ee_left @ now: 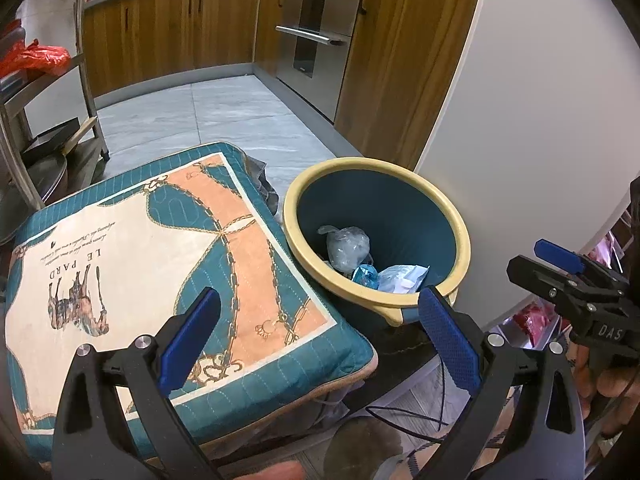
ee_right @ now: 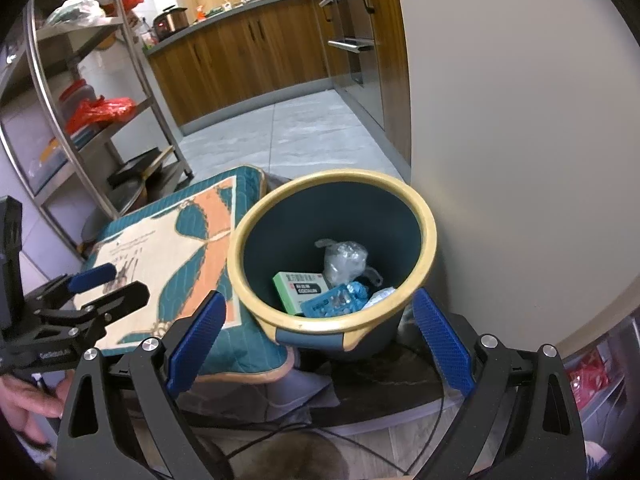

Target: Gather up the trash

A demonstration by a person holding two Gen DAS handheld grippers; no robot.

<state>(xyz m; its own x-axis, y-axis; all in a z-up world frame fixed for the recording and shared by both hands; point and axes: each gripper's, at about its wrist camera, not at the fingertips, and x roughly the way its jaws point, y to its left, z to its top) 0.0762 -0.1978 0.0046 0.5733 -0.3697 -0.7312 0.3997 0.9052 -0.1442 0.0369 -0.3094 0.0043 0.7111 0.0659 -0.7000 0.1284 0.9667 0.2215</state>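
Both the left gripper [ee_left: 320,336] and right gripper [ee_right: 316,340] hover with jaws released, empty, just short of the bin [ee_right: 428,224]. Inside the bin lie a green box [ee_right: 298,284], a crumpled bag [ee_right: 344,258] and wrappers [ee_left: 402,276].

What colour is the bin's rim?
Pale yellow, around a dark teal bin; the right wrist view shows it best.
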